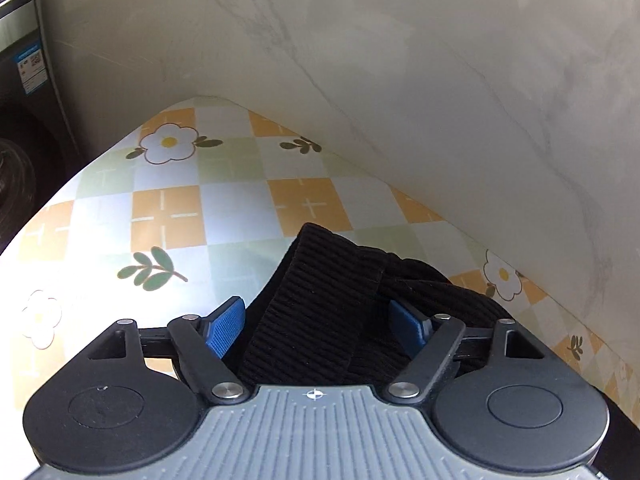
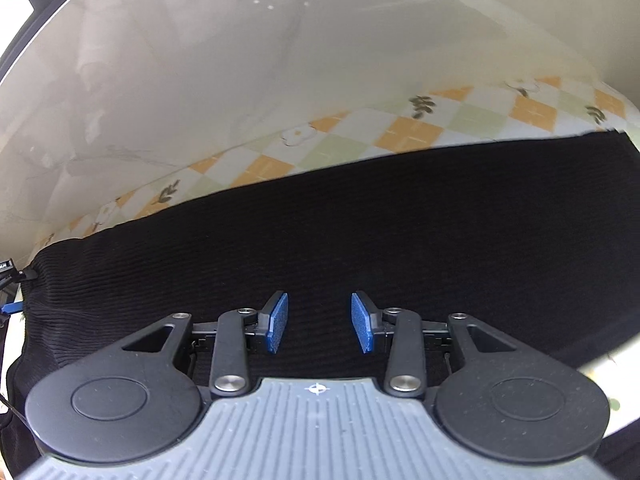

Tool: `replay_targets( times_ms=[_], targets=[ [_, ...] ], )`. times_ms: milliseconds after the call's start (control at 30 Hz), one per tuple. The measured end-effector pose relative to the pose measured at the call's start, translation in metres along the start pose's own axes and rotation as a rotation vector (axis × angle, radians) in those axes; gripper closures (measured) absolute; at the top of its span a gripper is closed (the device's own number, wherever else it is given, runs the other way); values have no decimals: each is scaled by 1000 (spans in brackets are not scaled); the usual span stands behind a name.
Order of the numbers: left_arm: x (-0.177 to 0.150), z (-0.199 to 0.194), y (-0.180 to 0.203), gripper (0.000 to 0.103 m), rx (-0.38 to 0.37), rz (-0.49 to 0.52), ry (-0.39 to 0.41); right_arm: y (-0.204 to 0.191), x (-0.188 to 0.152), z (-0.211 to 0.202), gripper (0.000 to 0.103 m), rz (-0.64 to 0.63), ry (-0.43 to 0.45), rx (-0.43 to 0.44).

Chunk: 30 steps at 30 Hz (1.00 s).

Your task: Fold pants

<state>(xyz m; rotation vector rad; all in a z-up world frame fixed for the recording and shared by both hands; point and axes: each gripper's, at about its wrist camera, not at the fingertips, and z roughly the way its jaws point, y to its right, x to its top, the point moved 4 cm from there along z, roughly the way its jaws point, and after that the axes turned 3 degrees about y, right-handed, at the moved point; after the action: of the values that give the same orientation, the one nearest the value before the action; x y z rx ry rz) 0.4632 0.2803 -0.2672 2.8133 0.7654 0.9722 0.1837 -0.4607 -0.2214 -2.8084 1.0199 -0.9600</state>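
The black ribbed pants (image 1: 320, 280) lie on a table with a checked flower-print cloth (image 1: 180, 208). In the left wrist view a folded ribbed end of the pants sticks up between the blue pads of my left gripper (image 1: 316, 320). Its jaws stand wide apart, and the left pad (image 1: 226, 328) is clear of the fabric. In the right wrist view the pants (image 2: 360, 220) spread flat as a broad black band across the table (image 2: 420, 132). My right gripper (image 2: 320, 320) hovers over them, open, with a gap between its pads and only flat cloth below.
A pale marbled wall (image 1: 400, 60) runs close behind the table's far edge. A dark appliance with a blue label (image 1: 24, 72) stands past the table's left corner. A small black and blue part (image 2: 8, 280) shows at the pants' left end.
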Motion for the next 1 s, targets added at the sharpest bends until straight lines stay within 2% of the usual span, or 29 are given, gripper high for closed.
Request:
replay_targets(
  times_ms=[33, 67, 100, 167, 267, 433, 500, 533, 600, 667, 733, 800, 867, 933, 967, 1000],
  targets=[
    [-1, 2, 2, 27, -5, 16, 2, 2, -3, -2, 64, 8, -5, -6],
    [-3, -2, 8, 37, 0, 34, 7, 2, -6, -5, 64, 13, -9, -8],
    [-4, 1, 11, 41, 20, 56, 10, 2, -10, -9, 64, 17, -15, -6],
    [-4, 0, 15, 52, 12, 75, 20, 1, -18, -14, 64, 23, -25, -2],
    [0, -1, 16, 56, 20, 66, 39, -1, -32, -22, 64, 14, -42, 0],
    [8, 6, 12, 56, 52, 34, 55, -7, -56, -28, 63, -25, -83, 26],
    [7, 9, 13, 52, 61, 41, 54, -12, -64, -28, 62, -50, -100, 45],
    [6, 8, 14, 47, 73, 52, 54, -15, -67, -28, 61, -67, -105, 53],
    [6, 3, 16, 43, 82, 69, 54, -24, -73, -29, 54, -119, -110, 63],
    [8, -9, 16, 40, 67, 85, 65, -31, -77, -26, 47, -183, -109, 61],
    [8, -26, 13, 39, 37, 87, 74, -39, -81, -23, 46, -238, -109, 64],
    [2, -47, 11, 39, 3, 90, 72, -44, -82, -16, 42, -258, -121, 73],
    [-8, -64, 10, 39, -26, 105, 68, -51, -82, -12, 34, -270, -131, 98],
    [-22, -76, 11, 39, -52, 131, 54, -57, -85, -13, 37, -302, -144, 101],
    [-29, -81, 12, 39, -67, 145, 42, -59, -88, -15, 47, -319, -152, 108],
    [-36, -85, 13, 39, -81, 157, 31, -61, -92, -18, 62, -340, -160, 99]
  ],
)
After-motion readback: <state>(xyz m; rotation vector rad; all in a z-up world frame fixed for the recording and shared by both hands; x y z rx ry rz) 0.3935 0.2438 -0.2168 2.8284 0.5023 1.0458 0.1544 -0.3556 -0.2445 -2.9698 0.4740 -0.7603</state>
